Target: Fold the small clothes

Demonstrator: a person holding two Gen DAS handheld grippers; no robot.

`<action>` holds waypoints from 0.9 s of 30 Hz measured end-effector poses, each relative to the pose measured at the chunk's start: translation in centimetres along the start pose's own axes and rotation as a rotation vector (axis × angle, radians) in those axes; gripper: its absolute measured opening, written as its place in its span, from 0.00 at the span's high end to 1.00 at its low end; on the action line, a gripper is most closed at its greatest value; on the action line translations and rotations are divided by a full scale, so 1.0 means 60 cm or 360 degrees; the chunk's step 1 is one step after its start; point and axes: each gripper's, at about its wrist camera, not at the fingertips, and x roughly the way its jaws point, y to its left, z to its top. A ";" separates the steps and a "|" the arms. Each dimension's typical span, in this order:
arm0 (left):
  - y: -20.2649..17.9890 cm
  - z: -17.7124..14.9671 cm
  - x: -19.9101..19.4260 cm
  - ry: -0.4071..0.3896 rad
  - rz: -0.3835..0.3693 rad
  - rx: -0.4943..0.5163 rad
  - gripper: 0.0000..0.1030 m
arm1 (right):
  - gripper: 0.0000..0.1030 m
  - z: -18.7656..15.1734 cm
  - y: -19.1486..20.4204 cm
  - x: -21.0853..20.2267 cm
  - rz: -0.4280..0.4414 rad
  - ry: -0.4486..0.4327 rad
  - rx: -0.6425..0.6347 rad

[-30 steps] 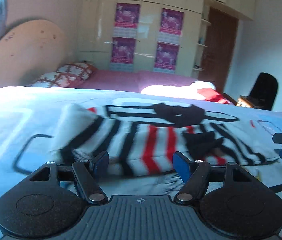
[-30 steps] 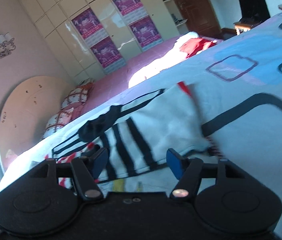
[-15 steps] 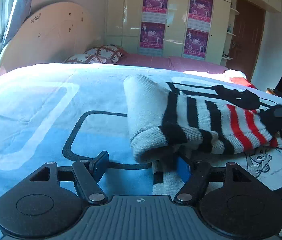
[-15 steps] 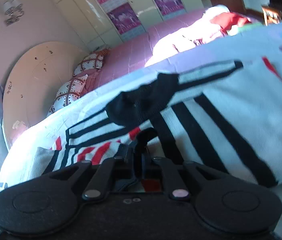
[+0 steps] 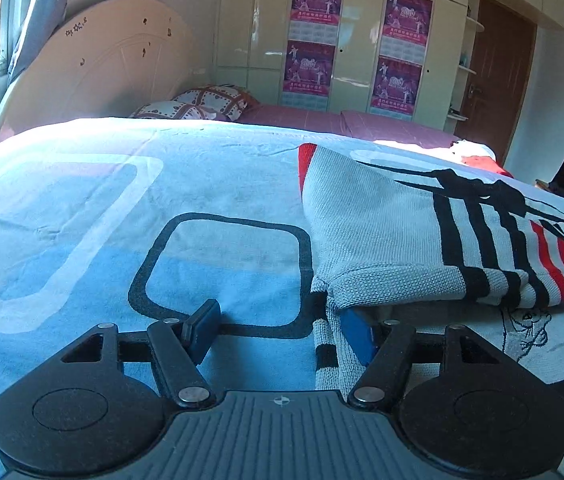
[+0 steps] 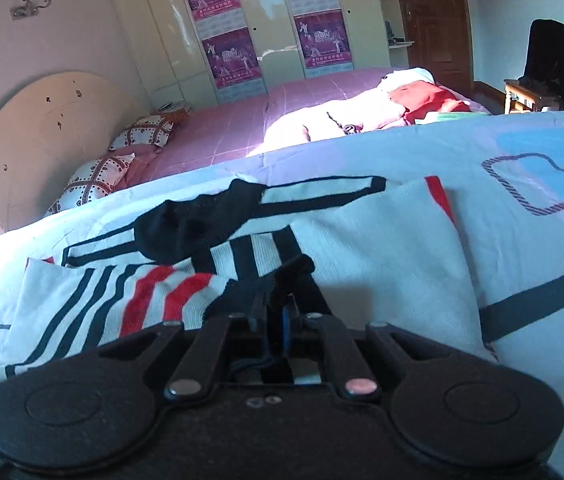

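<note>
— Blue bedspread [image 5: 82, 208] covers the near bed. What are the 2 claws doing?
— Right gripper [image 6: 278, 316] is pinched tight on the striped sweater [image 6: 382, 264]'s dark cuff, ready to fold it. Left gripper [image 5: 278, 328] is closing, hem between its pads, right pad touching.
— Why?
— To lift both sides, I think.

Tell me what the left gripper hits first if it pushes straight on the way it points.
Probably the blue patterned bedspread: the left gripper, jaws closing, points down at its black square outline. The striped sweater edge drapes over only one finger, to the side.
</note>
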 end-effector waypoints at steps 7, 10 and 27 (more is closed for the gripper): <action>0.003 0.000 0.006 0.0001 -0.0012 -0.0025 0.36 | 0.93 -0.009 -0.002 -0.009 -0.0021 0.0002 -0.0055; 0.004 0.003 0.006 0.0005 -0.0019 -0.0026 0.36 | 0.93 -0.005 -0.007 -0.015 0.0006 -0.0034 -0.0040; -0.066 0.076 -0.006 -0.0093 -0.0402 0.0195 0.36 | 0.80 -0.008 0.032 -0.001 0.0046 -0.0051 -0.0303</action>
